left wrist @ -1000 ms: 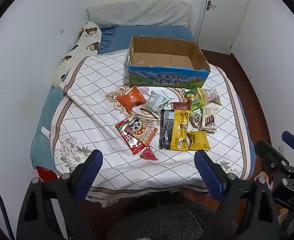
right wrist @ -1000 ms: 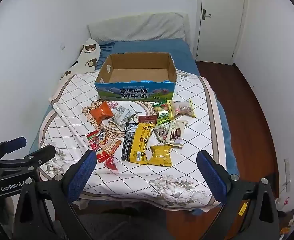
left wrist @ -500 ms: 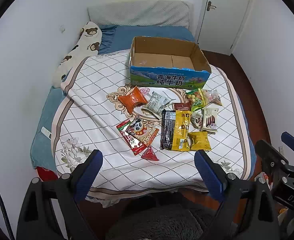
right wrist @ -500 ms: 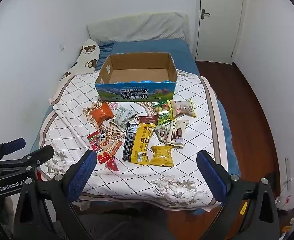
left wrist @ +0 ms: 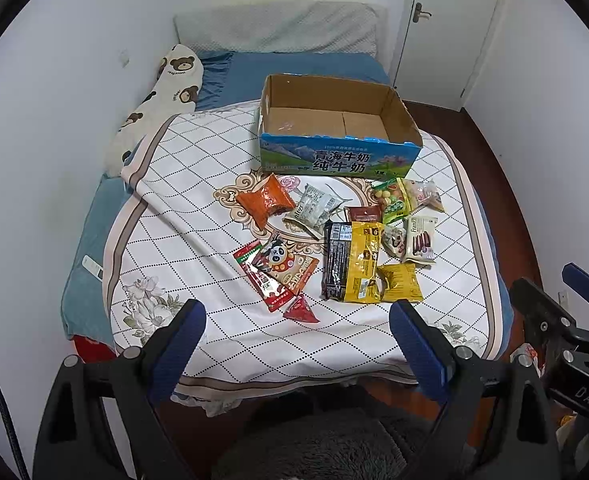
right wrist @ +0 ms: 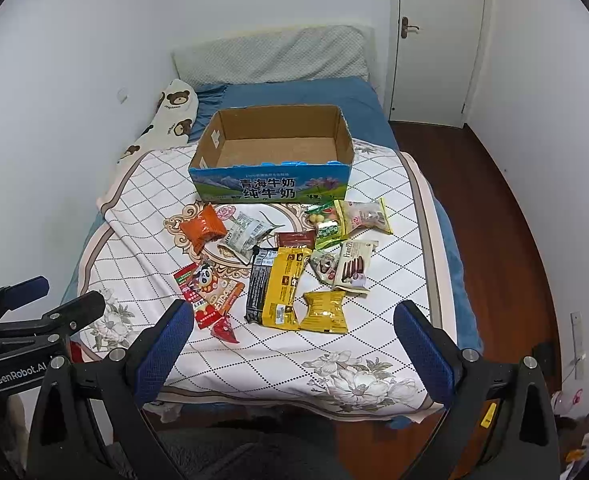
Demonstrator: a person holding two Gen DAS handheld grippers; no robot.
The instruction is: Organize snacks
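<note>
Cardboard, blue-printed, the box [right wrist: 272, 164] sits at 12 o'clock on the quilt [right wrist: 142, 200], holding nothing; the snack packets [right wrist: 282, 264] lie loose just in front of it. The left gripper [left wrist: 296, 326] and right gripper [right wrist: 294, 330] both hover at 6 o'clock, fingers spread wide, pinching nothing. Risk, I judge: slippery, overlapping wrappers could drag a neighbour along or slip free; the soft bedding yields under a press.
</note>
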